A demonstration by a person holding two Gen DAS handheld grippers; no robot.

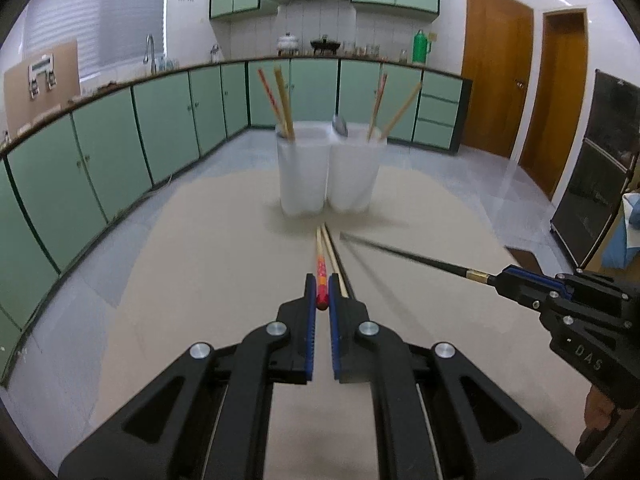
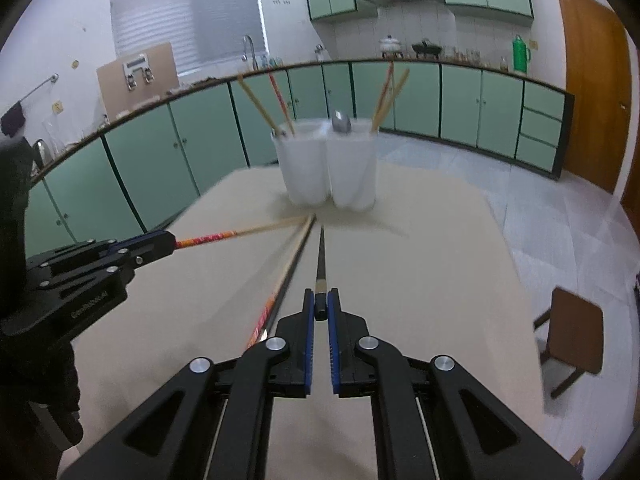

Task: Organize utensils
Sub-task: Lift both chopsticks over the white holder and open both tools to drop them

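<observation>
A white two-compartment utensil holder [image 1: 326, 170] stands on the beige table [image 1: 200, 280], also in the right wrist view [image 2: 330, 164]. It holds several chopsticks and a metal spoon [image 1: 340, 125]. My left gripper [image 1: 322, 280] is shut on the end of a red-patterned chopstick [image 1: 321, 270], its tip pointing at the holder. My right gripper [image 2: 320, 294] is shut on a black chopstick [image 2: 321, 258]; it shows at the right of the left wrist view [image 1: 404, 254]. More chopsticks [image 1: 336, 258] lie on the table between the grippers.
Green kitchen cabinets [image 1: 160, 120] run along the far wall and left side. A wooden stool [image 2: 574, 332] stands on the floor right of the table. Brown doors [image 1: 496, 80] are at the far right.
</observation>
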